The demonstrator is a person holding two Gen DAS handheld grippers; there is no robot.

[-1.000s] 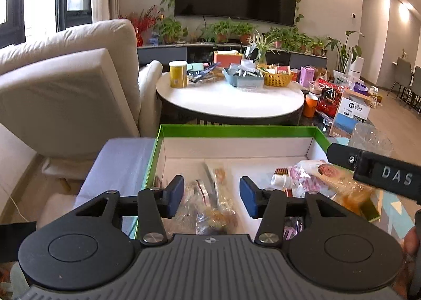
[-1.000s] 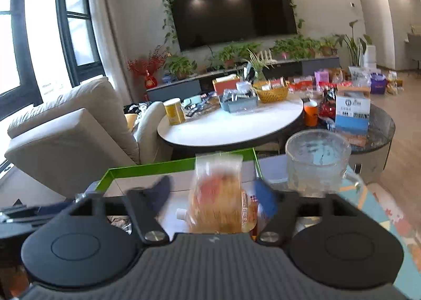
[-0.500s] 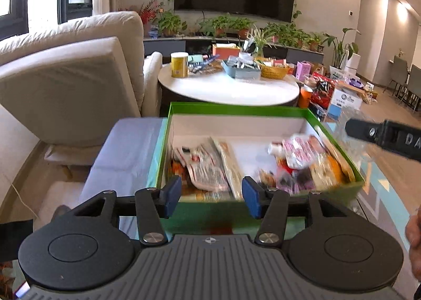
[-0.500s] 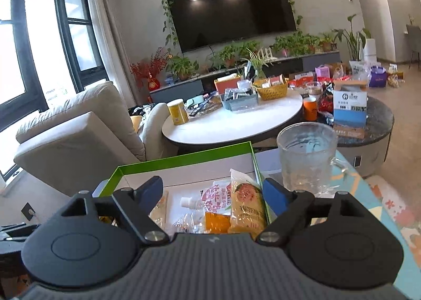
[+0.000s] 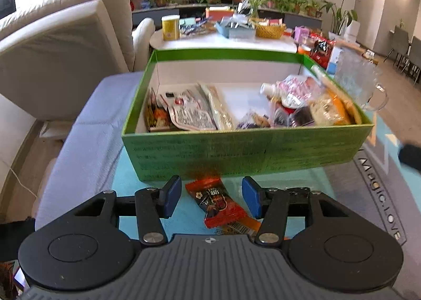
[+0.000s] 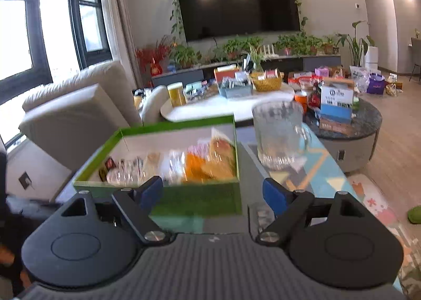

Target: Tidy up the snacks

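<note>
Your left hand-held gripper (image 5: 211, 200) has its jaws apart in the lower middle of the frame, with a red snack packet (image 5: 218, 201) lying on the table (image 5: 342, 189) between the blue pads, neither pad pressing it. Just above it sits the green box (image 5: 247, 152), with snacks piled along its left and right sides. Your right hand-held gripper (image 6: 214, 194) is spread wide and empty, lower centre, in front of the box (image 6: 194, 202). A glass mug (image 6: 279, 134) stands right of the box.
</note>
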